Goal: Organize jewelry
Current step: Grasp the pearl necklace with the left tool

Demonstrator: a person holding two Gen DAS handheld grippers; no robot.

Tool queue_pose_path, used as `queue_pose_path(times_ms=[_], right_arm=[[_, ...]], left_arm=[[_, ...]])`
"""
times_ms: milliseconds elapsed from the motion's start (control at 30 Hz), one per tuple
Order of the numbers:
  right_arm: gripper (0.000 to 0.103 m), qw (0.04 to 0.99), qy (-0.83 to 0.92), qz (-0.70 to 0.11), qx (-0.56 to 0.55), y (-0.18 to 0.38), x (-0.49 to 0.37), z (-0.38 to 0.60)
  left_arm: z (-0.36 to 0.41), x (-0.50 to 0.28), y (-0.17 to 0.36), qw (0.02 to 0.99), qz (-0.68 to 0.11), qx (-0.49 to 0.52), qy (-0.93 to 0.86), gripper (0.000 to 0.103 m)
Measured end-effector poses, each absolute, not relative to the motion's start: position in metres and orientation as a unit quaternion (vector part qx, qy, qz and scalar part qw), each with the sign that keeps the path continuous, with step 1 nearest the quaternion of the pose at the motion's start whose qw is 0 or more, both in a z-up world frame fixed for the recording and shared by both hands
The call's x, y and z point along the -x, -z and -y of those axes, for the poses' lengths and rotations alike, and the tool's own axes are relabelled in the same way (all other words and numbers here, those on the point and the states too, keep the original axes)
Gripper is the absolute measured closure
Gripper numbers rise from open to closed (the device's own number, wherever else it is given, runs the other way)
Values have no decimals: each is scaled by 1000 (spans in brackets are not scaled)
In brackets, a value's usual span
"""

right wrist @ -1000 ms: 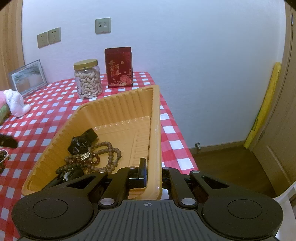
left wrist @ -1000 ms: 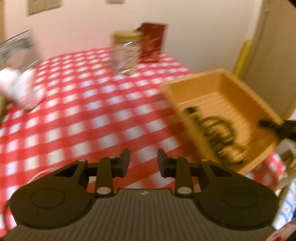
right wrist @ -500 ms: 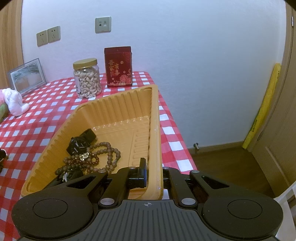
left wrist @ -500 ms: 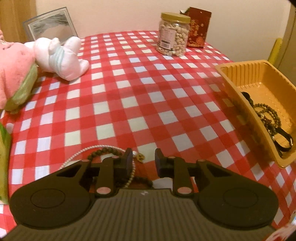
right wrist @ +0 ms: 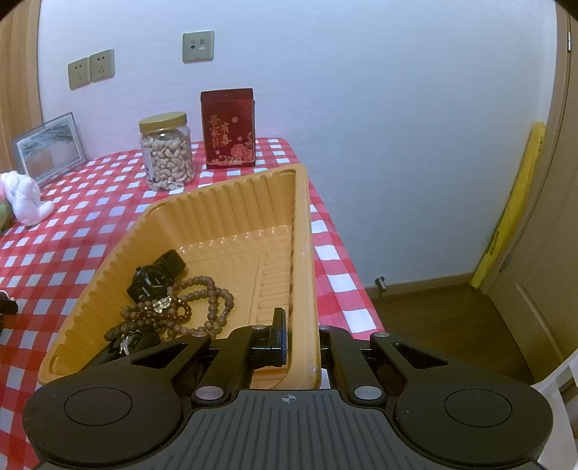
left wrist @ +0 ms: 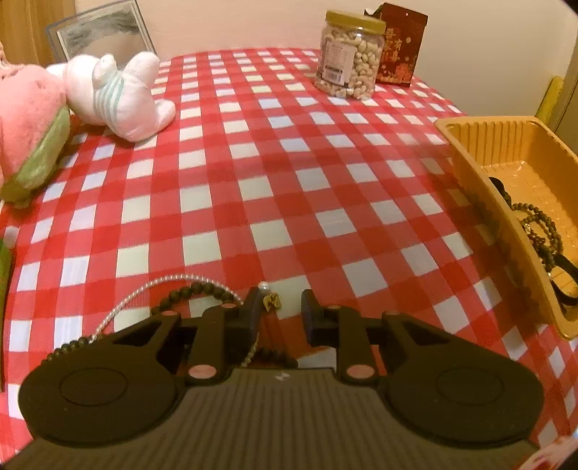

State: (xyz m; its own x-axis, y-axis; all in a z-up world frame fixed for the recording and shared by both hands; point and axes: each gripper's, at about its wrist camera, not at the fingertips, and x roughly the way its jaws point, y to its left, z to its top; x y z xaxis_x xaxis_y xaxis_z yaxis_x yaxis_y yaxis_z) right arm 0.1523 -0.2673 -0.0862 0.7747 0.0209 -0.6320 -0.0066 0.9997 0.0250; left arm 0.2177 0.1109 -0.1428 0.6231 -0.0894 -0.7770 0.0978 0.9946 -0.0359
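Lying loose: two necklaces (left wrist: 188,289); tray (right wrist: 224,202) holding one watch (right wrist: 155,276).

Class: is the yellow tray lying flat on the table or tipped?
Tipped. The yellow tray leans, its right wall pinched in the right tongs, jewellery gathered at its lower left side.

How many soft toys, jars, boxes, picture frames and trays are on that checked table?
Soft toys: 2, a pink soft toy and a white soft toy
Jars: 1, the nut jar
Boxes: 1, the red box
Picture frames: 1, the picture frame
Trays: 1, the orange tray
Total: 6
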Motion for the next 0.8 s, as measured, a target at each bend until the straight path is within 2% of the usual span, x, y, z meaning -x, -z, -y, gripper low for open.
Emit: queue_pose_path(times_ms=[133,267,300,600,800], right_arm=[[99,942,-7,-336,-11,86,-152,267],[99,942,-7,-336,-11,86,-153,267],[99,942,-7,-336,-11,86,-153,268],[99,942,-8,-336,-11,86,-153,268],[99,942,-8,-335,-10,86,-152,268]], left_arm=[[-109,-222,143,903,-427,-1,45,82],[-109,-224,143,905,-423,-11,41,89],[-109,-224,143,905,-422,-13,41,94],[-101,-222,140,907,-417,-25,54,95],[-76,-216,113,915,-390,-10,105,95]])
